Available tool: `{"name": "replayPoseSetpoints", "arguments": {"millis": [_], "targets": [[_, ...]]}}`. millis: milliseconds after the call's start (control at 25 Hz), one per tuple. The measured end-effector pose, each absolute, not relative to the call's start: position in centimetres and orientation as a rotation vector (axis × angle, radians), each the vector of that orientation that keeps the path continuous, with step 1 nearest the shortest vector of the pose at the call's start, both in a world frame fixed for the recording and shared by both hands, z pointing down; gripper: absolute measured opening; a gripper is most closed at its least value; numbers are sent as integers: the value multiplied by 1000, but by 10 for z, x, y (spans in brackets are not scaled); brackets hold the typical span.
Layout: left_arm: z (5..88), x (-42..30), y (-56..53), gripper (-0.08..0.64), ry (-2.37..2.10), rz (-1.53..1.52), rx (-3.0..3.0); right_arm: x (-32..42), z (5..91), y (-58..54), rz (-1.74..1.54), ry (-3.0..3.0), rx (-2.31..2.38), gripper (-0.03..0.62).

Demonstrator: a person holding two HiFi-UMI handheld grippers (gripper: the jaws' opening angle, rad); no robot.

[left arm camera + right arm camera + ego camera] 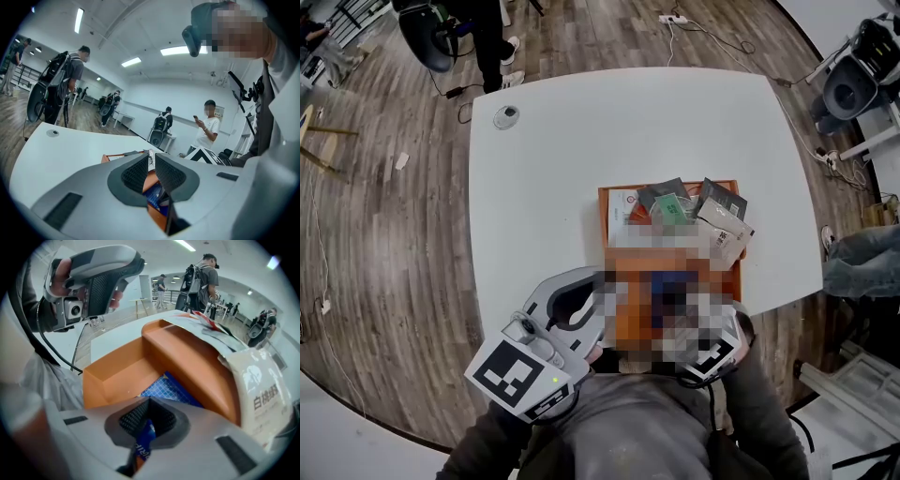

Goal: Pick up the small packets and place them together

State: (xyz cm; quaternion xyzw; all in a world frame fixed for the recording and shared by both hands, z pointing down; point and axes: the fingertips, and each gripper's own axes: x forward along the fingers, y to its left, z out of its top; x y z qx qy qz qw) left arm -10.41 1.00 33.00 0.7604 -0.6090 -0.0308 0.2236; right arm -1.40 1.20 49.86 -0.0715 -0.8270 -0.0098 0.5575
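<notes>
Blue packet looks light, limp and slippery; your right gripper pinches just its edge, so bite deeper; your left gripper hangs barely parted, empty.

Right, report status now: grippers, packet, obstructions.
Right gripper shut on blue packet, in near compartment of orange tray. Left gripper narrowly open, empty. Other packets piled beyond divider wall; nothing else in the way.

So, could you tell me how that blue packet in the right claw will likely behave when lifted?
The blue packet looks thin and bends in the right claw, so probably floppy and light. Its glossy wrapper may slip, held by one edge.
</notes>
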Motion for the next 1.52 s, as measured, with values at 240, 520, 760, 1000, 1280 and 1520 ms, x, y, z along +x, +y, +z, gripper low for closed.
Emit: {"name": "replayPoseSetpoints", "arguments": {"millis": [240, 520, 760, 1000, 1280, 1520], "targets": [[327, -102, 7, 49, -1669, -80, 2117, -8, 485, 3, -32, -1995, -94, 5], [324, -91, -3, 49, -1625, -64, 2162, 9, 483, -19, 1, -1992, 7, 228], [325, -87, -8, 49, -1601, -51, 2186, 6, 495, -16, 55, -1974, -6, 321], [327, -94, -8, 49, -1611, -54, 2174, 5, 501, -18, 57, -1961, -1, 319], [330, -95, -8, 49, -1609, -64, 2160, 2, 498, -13, 37, -1979, -12, 91], [328, -96, -8, 49, -1617, -60, 2162, -5, 488, -10, 38, -2013, -8, 27]]}}
